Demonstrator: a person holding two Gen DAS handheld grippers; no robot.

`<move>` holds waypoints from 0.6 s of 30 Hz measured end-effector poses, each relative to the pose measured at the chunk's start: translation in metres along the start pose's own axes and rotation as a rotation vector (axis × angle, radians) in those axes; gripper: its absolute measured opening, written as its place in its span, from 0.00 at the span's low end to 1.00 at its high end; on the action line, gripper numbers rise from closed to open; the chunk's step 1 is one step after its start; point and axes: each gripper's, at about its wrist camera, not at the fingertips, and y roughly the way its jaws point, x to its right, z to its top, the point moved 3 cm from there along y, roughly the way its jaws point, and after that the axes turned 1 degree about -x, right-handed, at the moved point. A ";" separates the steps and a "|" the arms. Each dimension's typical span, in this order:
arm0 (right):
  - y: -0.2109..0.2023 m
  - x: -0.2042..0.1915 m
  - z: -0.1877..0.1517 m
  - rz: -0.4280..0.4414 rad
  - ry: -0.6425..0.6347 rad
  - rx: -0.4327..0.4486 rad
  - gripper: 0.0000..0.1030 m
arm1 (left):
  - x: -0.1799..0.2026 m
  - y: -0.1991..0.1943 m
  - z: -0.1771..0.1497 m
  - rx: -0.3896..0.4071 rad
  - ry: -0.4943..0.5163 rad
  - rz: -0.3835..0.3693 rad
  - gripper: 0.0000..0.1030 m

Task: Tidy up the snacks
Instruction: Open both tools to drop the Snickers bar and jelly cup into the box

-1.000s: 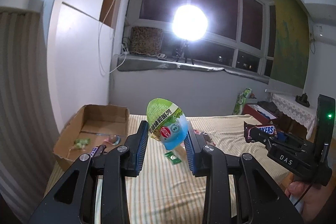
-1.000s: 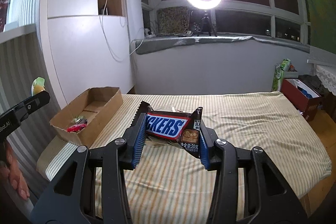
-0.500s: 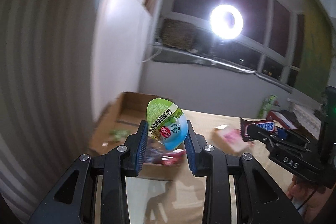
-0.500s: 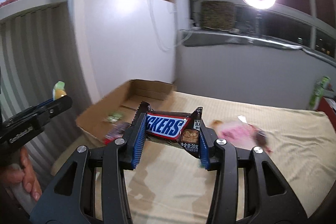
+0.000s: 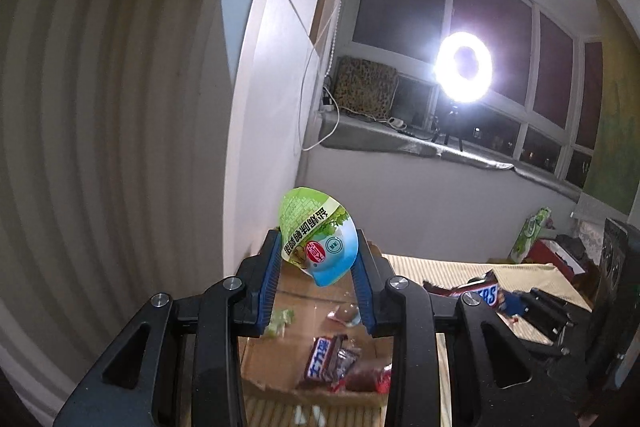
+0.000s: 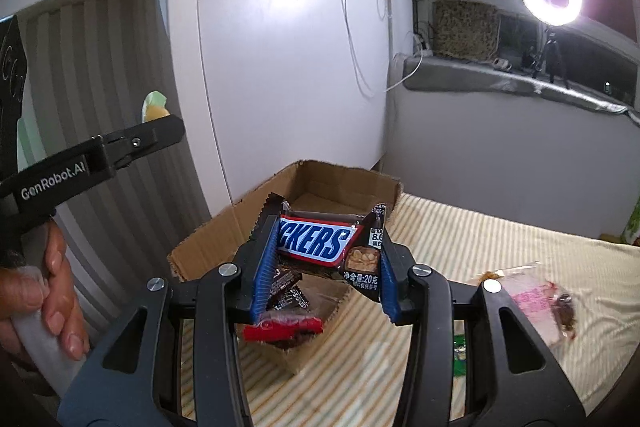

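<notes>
Blue pads on your left gripper [image 5: 318, 281] are pinched onto a jelly cup [image 5: 318, 241], which stands tilted above the fingertips with its green-and-blue foil lid facing the camera. The lid carries Chinese writing and a round red logo; the writing is too skewed to read. Below the cup, at 6 o'clock, sits the cardboard box [image 5: 308, 393], holding a blue-and-white wrapped bar [image 5: 322, 359], a red wrapper [image 5: 370, 381] beside it, and a green packet [image 5: 280, 319] at about 9 o'clock within the box.

Your right gripper [image 6: 326, 267] is clamped on a Snickers bar [image 6: 320, 237], held crosswise between the pads with the label upright. You can read "CKERS" on the blue-and-white logo, and "20" among Chinese characters at the wrapper's right end. The box [image 6: 224, 227] lies just behind and below the bar, at 11 o'clock, on the striped bedcover [image 6: 460, 251]. A pink packet [image 6: 536, 307] rests on the cover at 3 o'clock. At 9 o'clock your left gripper's arm reads "GenRobot.AI", with your hand [image 6: 44, 303] on its handle.
</notes>
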 end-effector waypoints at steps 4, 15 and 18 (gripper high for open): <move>0.030 -0.002 -0.006 0.023 0.001 -0.046 0.44 | -0.009 0.026 -0.013 -0.051 -0.001 0.014 0.31; 0.084 -0.006 -0.034 0.075 -0.044 -0.139 0.66 | -0.017 0.074 -0.052 -0.206 -0.010 0.007 0.67; 0.078 -0.015 -0.033 0.040 -0.080 -0.109 0.67 | -0.021 0.069 -0.057 -0.176 -0.036 0.030 0.76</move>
